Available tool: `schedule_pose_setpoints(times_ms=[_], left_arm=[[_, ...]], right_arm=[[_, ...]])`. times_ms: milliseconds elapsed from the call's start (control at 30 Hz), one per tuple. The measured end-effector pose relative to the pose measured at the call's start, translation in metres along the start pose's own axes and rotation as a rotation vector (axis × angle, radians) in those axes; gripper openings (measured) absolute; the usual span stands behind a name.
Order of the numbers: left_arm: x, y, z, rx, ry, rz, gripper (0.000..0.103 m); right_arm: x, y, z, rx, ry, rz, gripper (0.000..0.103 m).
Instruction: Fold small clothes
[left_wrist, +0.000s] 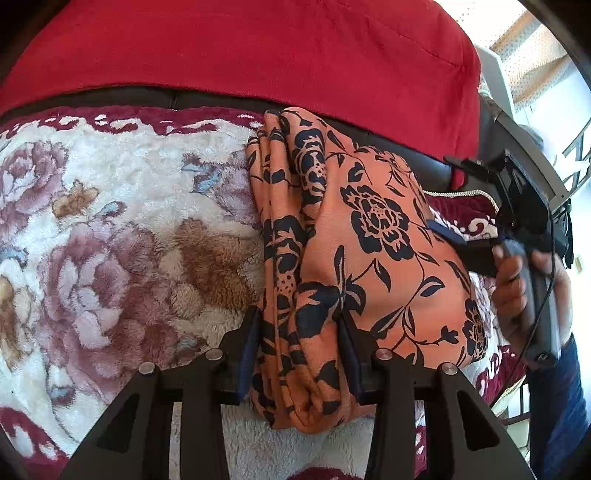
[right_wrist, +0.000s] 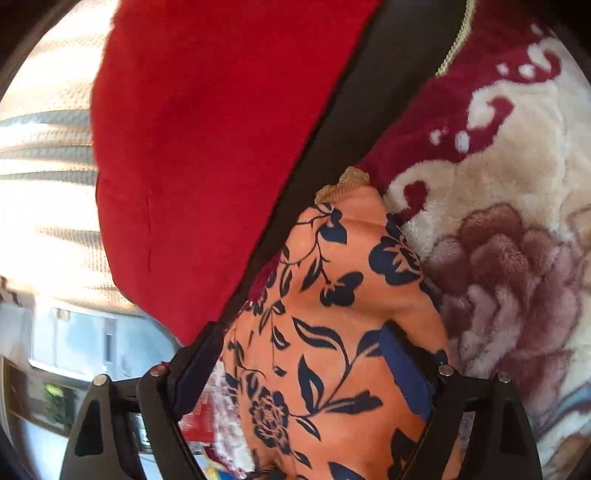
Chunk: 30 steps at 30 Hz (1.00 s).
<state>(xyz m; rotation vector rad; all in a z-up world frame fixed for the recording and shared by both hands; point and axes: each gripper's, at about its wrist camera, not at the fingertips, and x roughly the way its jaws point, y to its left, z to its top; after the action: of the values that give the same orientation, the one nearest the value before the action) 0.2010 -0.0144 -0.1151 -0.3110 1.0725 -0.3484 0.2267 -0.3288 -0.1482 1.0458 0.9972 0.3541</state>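
An orange cloth with dark blue flowers lies folded in a long bundle on a plush floral blanket. My left gripper straddles the near end of the bundle. Its jaws stand apart, with the folds lying loose between the pads. At the right, a hand holds my right gripper, whose blue pad rests against the cloth's right side. In the right wrist view the cloth fills the space between the wide-apart fingers of the right gripper. The fabric there lies slack rather than pinched.
A red cushion leans behind the cloth, with a dark sofa edge under it. The blanket stretches away to the left of the cloth. Bright windows and room clutter show past the sofa's right end.
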Motion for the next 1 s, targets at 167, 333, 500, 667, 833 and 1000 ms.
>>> schedule_pose_setpoints(times_ms=[167,333,500,667,833,1000], left_arm=[[0.000,0.006,-0.005,-0.008,-0.013,-0.023,0.044],[-0.003,0.013,-0.009,-0.026,-0.006,-0.029,0.053],[-0.010,0.019,-0.013,-0.040,-0.010,-0.027,0.053],[-0.012,0.018,-0.018,-0.030,-0.014,-0.019,0.054],[-0.014,0.012,-0.024,-0.022,-0.019,0.003,0.055],[-0.013,0.007,-0.029,-0.043,-0.013,0.043,0.069]], right_arm=[[0.023,0.069,-0.026,-0.169,0.156,0.145,0.090],[0.137,0.108,-0.058,-0.216,0.498,0.145,0.090],[0.185,0.103,-0.039,-0.091,0.492,0.107,0.091],[0.166,0.117,-0.048,-0.147,0.496,0.100,0.091],[0.176,0.112,-0.032,-0.094,0.454,0.090,0.096],[0.169,0.105,-0.031,-0.062,0.429,0.073,0.095]])
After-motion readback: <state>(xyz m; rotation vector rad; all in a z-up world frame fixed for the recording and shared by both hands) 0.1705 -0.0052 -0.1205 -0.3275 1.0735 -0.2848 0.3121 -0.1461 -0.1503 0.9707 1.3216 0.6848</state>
